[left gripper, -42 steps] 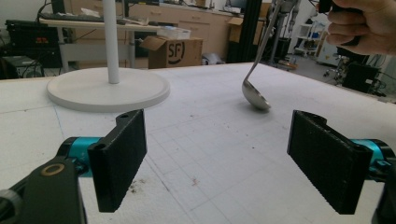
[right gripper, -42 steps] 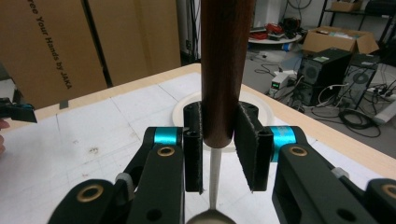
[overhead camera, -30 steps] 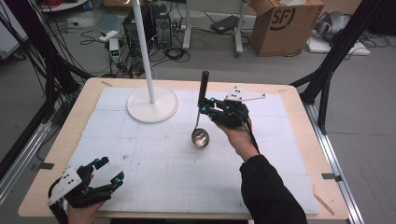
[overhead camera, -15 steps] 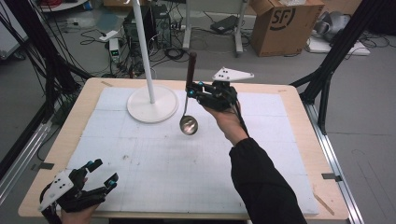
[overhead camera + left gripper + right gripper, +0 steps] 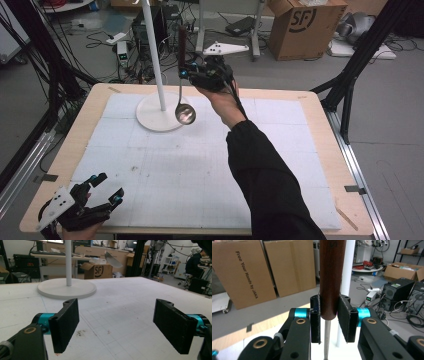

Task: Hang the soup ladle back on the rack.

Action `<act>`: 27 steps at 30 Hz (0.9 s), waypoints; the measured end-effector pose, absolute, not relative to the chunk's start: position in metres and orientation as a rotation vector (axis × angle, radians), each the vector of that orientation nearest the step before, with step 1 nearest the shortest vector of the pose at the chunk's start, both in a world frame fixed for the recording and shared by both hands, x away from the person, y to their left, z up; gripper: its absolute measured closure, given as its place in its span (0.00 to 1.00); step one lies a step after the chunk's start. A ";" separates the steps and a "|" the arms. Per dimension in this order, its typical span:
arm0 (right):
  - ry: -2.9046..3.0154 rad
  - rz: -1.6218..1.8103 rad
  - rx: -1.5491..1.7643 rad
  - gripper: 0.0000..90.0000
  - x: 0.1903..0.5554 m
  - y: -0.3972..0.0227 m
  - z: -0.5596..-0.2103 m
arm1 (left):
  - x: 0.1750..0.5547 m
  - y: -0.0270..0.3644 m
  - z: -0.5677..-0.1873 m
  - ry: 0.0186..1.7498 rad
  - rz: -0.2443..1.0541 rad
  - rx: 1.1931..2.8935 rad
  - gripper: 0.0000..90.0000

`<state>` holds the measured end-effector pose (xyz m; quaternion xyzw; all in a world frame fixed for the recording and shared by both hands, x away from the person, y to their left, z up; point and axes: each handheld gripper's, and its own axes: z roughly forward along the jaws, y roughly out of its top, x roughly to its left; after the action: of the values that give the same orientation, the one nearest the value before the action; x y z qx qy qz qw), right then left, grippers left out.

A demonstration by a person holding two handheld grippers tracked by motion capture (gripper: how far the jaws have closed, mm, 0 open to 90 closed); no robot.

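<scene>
One ladle point(image 5: 183, 95), one white stand point(image 5: 156, 111), two tongs. The right tongs point(image 5: 192, 76), clenched on the ladle's wooden handle, have carried it nearer the stand, bowl hanging above its base. The left tongs point(image 5: 107, 192), released, stay far from the stand at the tabletop's point(image 5: 300, 150) near corner.

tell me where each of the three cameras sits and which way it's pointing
High view: above the near table edge, looking forward and down on the white mat; both forearms enter from below, the left gripper near, the right gripper raised.
Left gripper view: low over the mat, looking between its open jaws toward the lamp base.
Right gripper view: raised, looking along its jaws, shut on the ladle handle, toward cardboard boxes.
Shared: the high and left gripper views both show the lamp base and the ladle bowl.
</scene>
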<state>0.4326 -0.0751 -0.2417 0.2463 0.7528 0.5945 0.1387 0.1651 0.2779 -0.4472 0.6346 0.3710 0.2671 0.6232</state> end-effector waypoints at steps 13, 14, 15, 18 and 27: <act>2.199 1.697 0.699 0.82 0.465 -0.041 -0.210 | 0.163 0.290 -0.445 0.867 0.639 1.430 0.24; 2.202 1.690 0.700 0.82 0.469 -0.041 -0.209 | 0.162 0.291 -0.445 0.869 0.639 1.426 0.24; 2.206 1.680 0.702 0.81 0.472 -0.041 -0.208 | 0.161 0.292 -0.444 0.868 0.639 1.423 0.24; 2.210 1.666 0.703 0.82 0.482 -0.040 -0.204 | 0.160 0.293 -0.444 0.869 0.642 1.421 0.24; 2.218 1.655 0.730 0.81 0.502 -0.038 -0.204 | 0.154 0.295 -0.443 0.871 0.649 1.416 0.24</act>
<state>0.5023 -0.0383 -0.2040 0.2526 0.7675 0.5726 0.1391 0.1538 0.2951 -0.4433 0.6178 0.3798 0.2831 0.6276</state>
